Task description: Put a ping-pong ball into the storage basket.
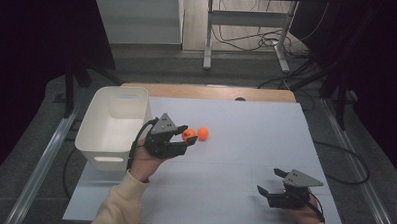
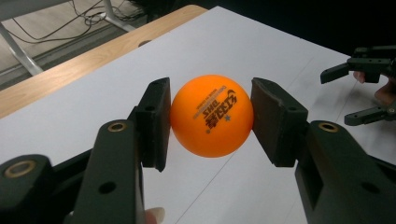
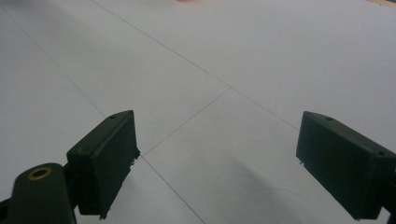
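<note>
An orange table-tennis ball [image 2: 211, 115] with black print sits between the two black pads of my left gripper [image 1: 186, 137], which is shut on it; both pads press its sides. A second orange ball [image 1: 203, 133] lies on the white table sheet just to the right of the held one [image 1: 189, 134]. My right gripper [image 3: 217, 163] stands open near the front right of the table [image 1: 268, 180], with only bare sheet between its fingers. From the left gripper view the right gripper [image 2: 343, 95] appears far off at the right, jaws apart.
A white plastic bin [image 1: 113, 126] stands at the table's left edge, right beside the left hand. The white sheet [image 1: 245, 143] covers the wooden table [image 1: 207, 91], whose far edge has a small dark hole. Cables and a stand's legs lie on the floor beyond.
</note>
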Tool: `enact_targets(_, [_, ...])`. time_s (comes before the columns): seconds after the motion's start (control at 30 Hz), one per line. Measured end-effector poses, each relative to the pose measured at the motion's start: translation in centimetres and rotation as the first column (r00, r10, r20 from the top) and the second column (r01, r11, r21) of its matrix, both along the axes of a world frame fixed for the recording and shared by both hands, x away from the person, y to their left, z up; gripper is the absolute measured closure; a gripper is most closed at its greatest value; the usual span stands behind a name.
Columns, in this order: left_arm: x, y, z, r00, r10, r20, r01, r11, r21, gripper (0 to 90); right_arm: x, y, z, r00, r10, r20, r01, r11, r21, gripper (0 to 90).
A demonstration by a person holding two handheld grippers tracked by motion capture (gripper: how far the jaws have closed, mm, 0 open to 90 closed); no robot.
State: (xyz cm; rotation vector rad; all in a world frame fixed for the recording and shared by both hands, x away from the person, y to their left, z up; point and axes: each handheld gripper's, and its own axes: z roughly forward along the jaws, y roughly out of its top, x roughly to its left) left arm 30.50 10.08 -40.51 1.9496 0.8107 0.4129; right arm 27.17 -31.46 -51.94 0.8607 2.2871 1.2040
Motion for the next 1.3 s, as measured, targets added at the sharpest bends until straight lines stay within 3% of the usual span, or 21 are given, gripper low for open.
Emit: enact_targets(1.3, [0.0,1.0,0.2,0.9992,0.038,0.012,-0.038,0.9993,-0.007,49.9,0.1,0.1,-0.2,1.0000,0.002,-0.008,-0.002,1.000,-0.017,13.5])
